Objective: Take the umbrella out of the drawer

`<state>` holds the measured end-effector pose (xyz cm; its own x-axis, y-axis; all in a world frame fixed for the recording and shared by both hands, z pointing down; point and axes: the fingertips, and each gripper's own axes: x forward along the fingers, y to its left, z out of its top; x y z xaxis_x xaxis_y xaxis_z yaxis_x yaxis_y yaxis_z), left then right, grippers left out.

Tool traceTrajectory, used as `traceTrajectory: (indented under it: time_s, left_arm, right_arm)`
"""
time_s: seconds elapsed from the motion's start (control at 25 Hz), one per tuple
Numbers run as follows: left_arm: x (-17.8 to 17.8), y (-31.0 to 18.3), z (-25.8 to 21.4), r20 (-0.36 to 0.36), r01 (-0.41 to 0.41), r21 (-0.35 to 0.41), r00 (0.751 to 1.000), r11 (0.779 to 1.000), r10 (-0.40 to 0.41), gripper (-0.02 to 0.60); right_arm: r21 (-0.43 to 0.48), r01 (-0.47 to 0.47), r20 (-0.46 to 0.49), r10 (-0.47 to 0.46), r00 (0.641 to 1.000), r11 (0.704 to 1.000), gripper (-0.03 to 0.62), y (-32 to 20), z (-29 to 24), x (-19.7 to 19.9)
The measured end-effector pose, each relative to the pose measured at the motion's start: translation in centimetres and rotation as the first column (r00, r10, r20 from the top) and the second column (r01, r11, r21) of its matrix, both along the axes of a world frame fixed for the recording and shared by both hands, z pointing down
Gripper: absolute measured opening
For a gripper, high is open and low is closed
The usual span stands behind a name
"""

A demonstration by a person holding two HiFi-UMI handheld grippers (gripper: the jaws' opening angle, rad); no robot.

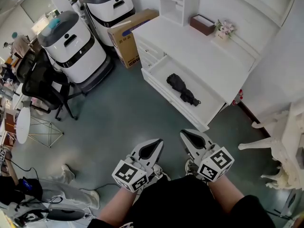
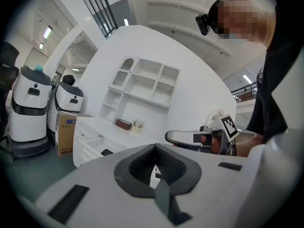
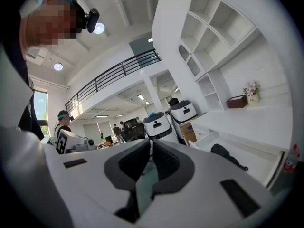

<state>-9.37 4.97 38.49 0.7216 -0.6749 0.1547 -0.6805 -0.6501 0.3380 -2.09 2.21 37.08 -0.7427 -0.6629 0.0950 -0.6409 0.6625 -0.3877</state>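
L gripper [image 1: 153,146] + R gripper [image 1: 192,137]: jaws together, empty, side by side

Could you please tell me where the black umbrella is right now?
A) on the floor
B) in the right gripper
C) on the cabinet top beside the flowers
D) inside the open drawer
D: the umbrella lies flat inside the pulled-out drawer.

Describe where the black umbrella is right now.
In the head view the umbrella lies folded in the open drawer, just right of centre, below the cabinet top that holds the brown box.
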Motion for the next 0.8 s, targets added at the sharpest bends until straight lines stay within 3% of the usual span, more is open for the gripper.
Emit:
traceTrajectory:
  time_s: [0.8]
  left_arm:
    - [-5.7, -1.4, 0.5, -0.018, -0.086, 0.006, 0.996, 0.996, 0.086, 0.003]
  right_arm:
    - [0.012, -0.160, -0.113, 0.161, 0.980, 0.987, 0.002, -1.5, 0.6, -4.0]
